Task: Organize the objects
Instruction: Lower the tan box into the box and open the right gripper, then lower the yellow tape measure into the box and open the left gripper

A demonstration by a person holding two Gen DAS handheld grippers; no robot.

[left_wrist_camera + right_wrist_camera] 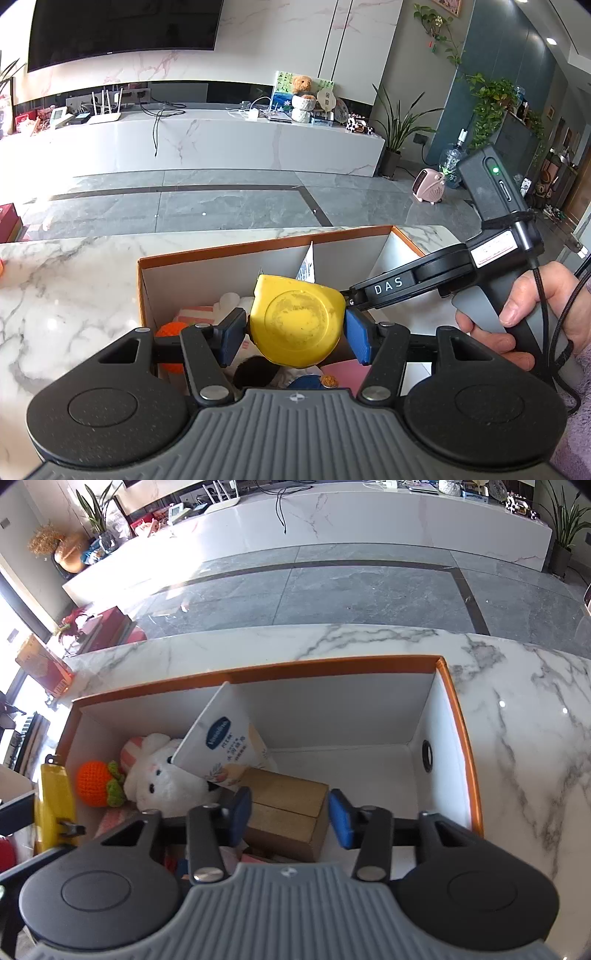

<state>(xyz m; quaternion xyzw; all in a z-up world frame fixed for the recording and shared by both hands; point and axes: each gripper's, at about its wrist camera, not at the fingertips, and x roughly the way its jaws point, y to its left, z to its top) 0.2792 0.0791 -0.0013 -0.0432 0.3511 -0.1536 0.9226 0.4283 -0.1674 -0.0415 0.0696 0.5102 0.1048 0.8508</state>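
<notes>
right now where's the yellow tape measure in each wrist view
Left wrist view: the yellow tape measure sits at centre, clamped between the left gripper pads above the box.
Right wrist view: only its edge shows at the far left, beside the box wall.
Shared landmark: the orange crocheted ball inside the orange-rimmed box.

Left tongs clamped, right tongs apart, angled downward
</notes>
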